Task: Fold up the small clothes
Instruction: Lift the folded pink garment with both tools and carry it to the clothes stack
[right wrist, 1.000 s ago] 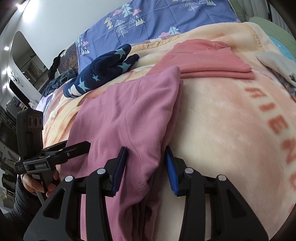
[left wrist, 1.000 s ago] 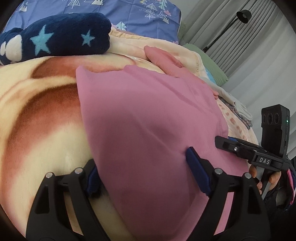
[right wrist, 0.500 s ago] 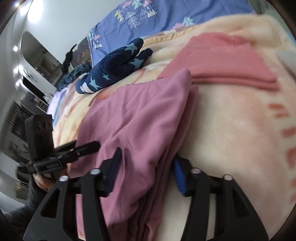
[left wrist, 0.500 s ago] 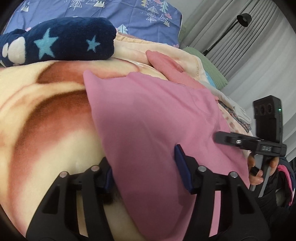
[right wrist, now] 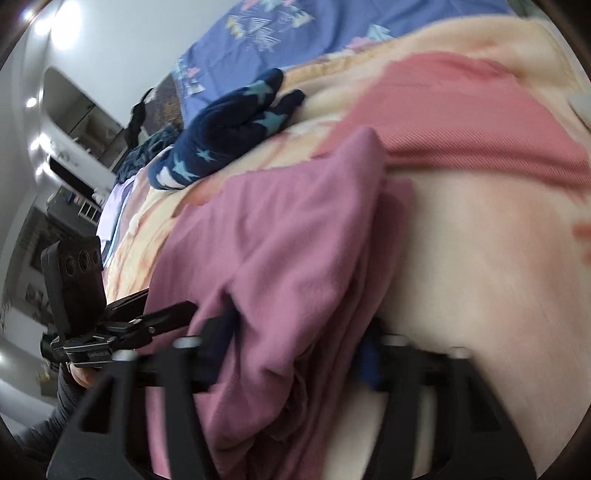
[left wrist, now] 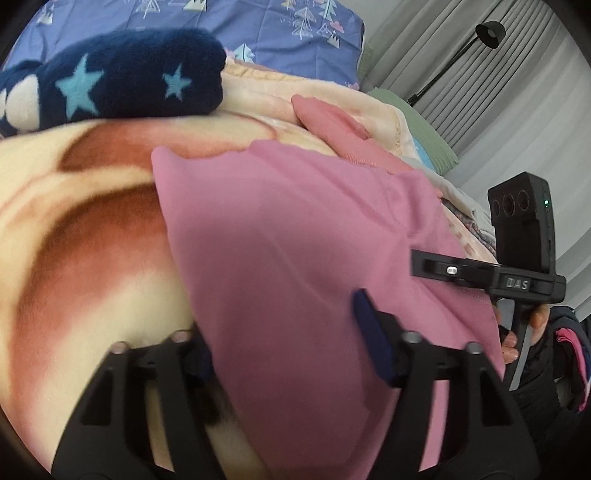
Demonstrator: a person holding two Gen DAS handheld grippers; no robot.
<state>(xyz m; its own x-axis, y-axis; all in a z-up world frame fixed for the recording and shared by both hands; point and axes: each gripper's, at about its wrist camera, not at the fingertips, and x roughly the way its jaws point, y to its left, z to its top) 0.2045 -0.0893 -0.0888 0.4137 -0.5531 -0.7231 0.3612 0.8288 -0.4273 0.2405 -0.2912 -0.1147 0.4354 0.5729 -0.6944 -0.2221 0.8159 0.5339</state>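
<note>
A mauve-pink garment (left wrist: 295,258) lies on the cream fleece blanket (left wrist: 74,266); it also shows in the right wrist view (right wrist: 295,258), with folded layers along its right edge. My left gripper (left wrist: 284,332) is open, its jaws wide apart astride the garment's near left edge, one finger under the cloth. My right gripper (right wrist: 295,354) is open, its jaws astride the garment's near right folded edge. Each gripper shows in the other's view: the right one (left wrist: 480,273), the left one (right wrist: 122,332).
A folded salmon-pink garment (right wrist: 461,122) lies beyond the mauve one. A navy fleece piece with stars (left wrist: 110,81) lies at the back left. A blue patterned sheet (left wrist: 258,26) covers the far bed. A floor lamp (left wrist: 487,33) stands by grey curtains.
Both grippers have pushed further in along the garment's near edge, and the right view has tilted. The right gripper's jaws have spread wider around the folded layers.
</note>
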